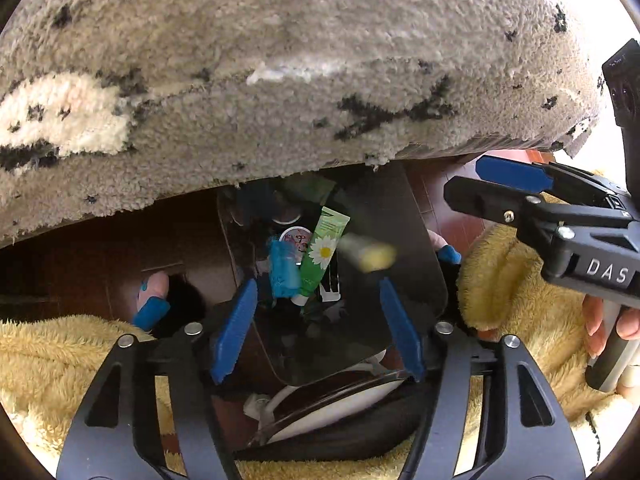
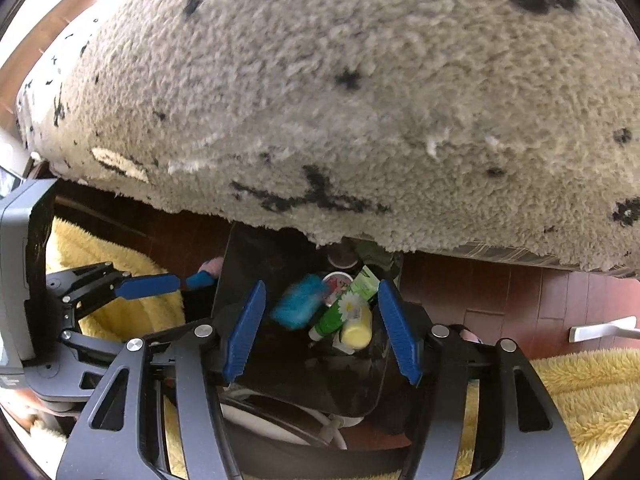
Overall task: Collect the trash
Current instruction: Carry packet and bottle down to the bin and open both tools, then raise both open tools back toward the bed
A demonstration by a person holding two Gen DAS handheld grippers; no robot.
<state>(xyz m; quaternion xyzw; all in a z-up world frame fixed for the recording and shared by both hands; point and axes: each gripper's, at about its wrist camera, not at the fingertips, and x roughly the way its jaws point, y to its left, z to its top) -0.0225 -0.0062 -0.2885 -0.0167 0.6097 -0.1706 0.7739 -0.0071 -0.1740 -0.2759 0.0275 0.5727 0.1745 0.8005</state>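
A dark reddish-brown wooden plank floor (image 2: 500, 292) carries everything here. A shaggy grey-beige rug with black specks (image 2: 340, 100) lies on it, its ragged edge reaching a black bin (image 2: 248, 256) that stands on the boards just beside it.

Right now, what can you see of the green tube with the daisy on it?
The green tube is a soft squeeze tube, looks plastic, with a white daisy printed on its body and a white cap at the lower end. It lies tilted inside the dark bin, crimped end upward, among other trash: a blue item on its left, a yellow item at its right. Neither tool touches it.
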